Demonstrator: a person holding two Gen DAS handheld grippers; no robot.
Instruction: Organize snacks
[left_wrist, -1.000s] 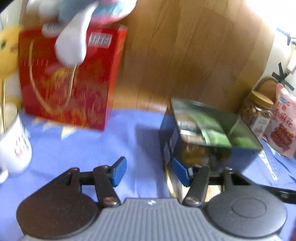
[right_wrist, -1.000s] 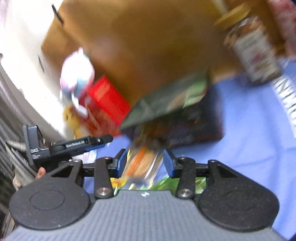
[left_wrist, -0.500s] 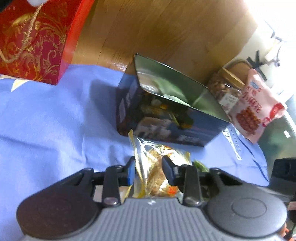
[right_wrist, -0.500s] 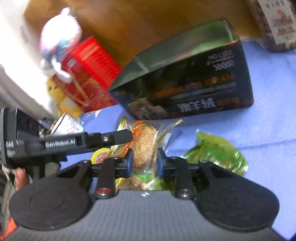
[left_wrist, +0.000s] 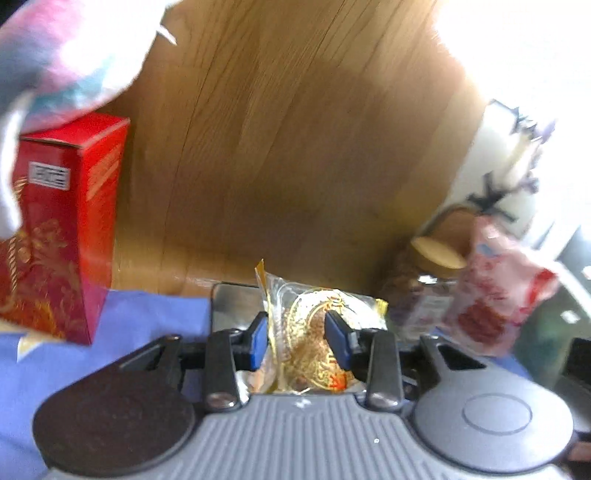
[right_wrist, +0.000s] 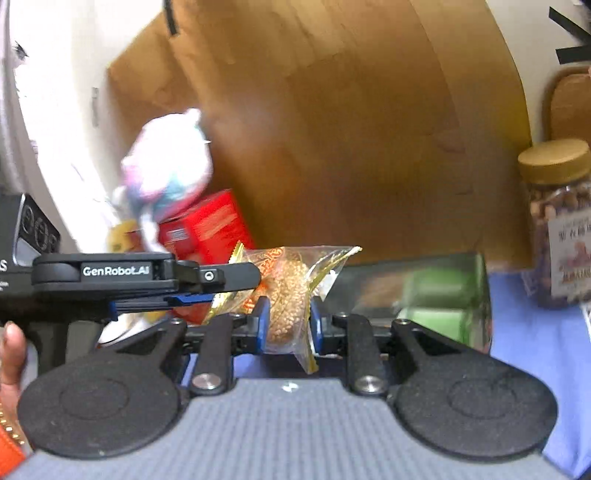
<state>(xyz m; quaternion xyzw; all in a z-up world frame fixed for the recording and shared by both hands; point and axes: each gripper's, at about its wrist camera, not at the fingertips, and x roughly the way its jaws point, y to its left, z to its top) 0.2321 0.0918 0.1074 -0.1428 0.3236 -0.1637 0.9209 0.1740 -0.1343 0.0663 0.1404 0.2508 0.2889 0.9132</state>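
- Snack packet (left_wrist: 306, 332), clear with gold print, clamped between the blue pads of both tools: left tool (left_wrist: 297, 338) and right tool (right_wrist: 287, 325).
- Left tool's jaws eased slightly wider just now, packet pinched between them.
- Held above the open dark box (right_wrist: 424, 291) on the blue-clothed table (right_wrist: 535, 350).
- Beside: red box (left_wrist: 62, 236), nut jar (right_wrist: 557, 221), pink bag (left_wrist: 491, 291).

wood panel (left_wrist: 295, 147) behind | white wall (right_wrist: 55, 110) | blue tablecloth (right_wrist: 535, 350)
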